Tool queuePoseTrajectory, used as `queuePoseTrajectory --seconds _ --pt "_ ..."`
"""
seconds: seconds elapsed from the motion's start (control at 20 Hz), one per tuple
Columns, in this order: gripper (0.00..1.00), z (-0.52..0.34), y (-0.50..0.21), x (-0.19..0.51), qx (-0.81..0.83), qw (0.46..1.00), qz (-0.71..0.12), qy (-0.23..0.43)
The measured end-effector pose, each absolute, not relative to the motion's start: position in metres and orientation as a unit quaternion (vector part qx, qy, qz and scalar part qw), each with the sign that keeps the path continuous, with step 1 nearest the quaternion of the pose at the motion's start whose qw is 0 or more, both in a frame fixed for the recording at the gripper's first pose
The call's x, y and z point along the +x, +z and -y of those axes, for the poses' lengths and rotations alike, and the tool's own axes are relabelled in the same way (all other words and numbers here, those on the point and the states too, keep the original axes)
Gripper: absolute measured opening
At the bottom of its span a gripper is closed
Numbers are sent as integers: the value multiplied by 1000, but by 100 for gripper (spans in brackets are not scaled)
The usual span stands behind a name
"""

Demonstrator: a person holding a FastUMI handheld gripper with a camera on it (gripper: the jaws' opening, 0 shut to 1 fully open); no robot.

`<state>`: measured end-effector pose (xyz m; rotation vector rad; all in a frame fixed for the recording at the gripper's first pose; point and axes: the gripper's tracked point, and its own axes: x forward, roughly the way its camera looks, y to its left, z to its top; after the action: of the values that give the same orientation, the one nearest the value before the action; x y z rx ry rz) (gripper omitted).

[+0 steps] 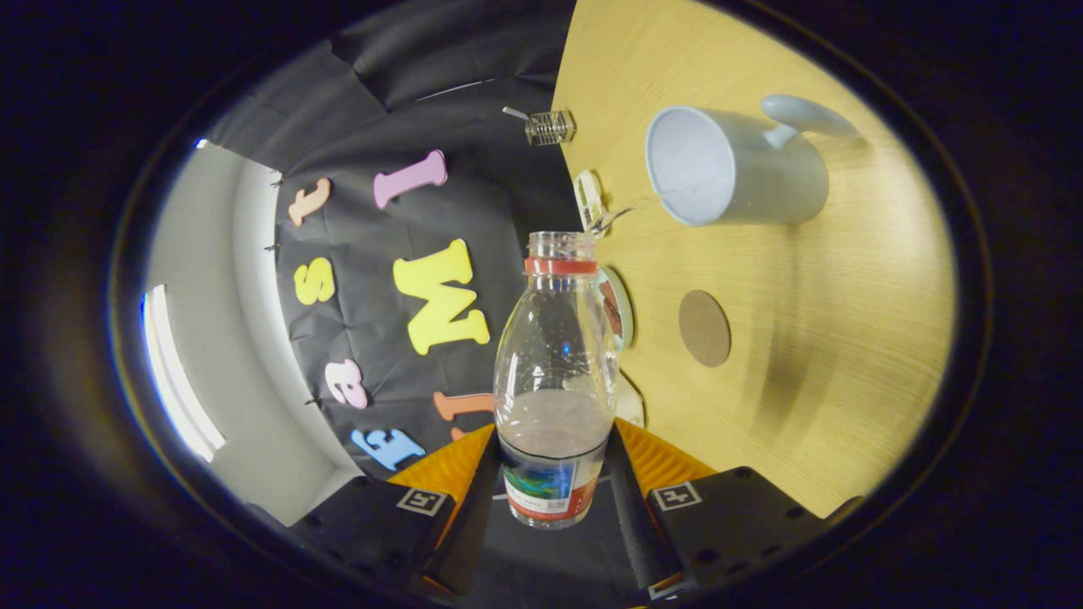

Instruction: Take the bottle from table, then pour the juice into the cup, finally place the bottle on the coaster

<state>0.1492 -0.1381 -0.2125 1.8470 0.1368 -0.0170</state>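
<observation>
tool (552, 482) clamped on bottle (554, 381), rolled sideways so its open neck aims at the cup (732, 165) for pouring, coaster (704, 328) waiting nearby on surface (846, 338)

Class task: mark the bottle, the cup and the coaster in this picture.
bottle (554, 372): gripper view, on its clear body between the fingers.
cup (689, 165): gripper view, on its inner wall at the mouth.
coaster (704, 328): gripper view, on its flat round top.
</observation>
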Motion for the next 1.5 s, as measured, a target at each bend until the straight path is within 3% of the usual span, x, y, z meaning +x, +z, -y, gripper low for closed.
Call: queuePoseTrajectory --seconds 1.5 --pt "73 135 -189 154 854 520 -11 18"
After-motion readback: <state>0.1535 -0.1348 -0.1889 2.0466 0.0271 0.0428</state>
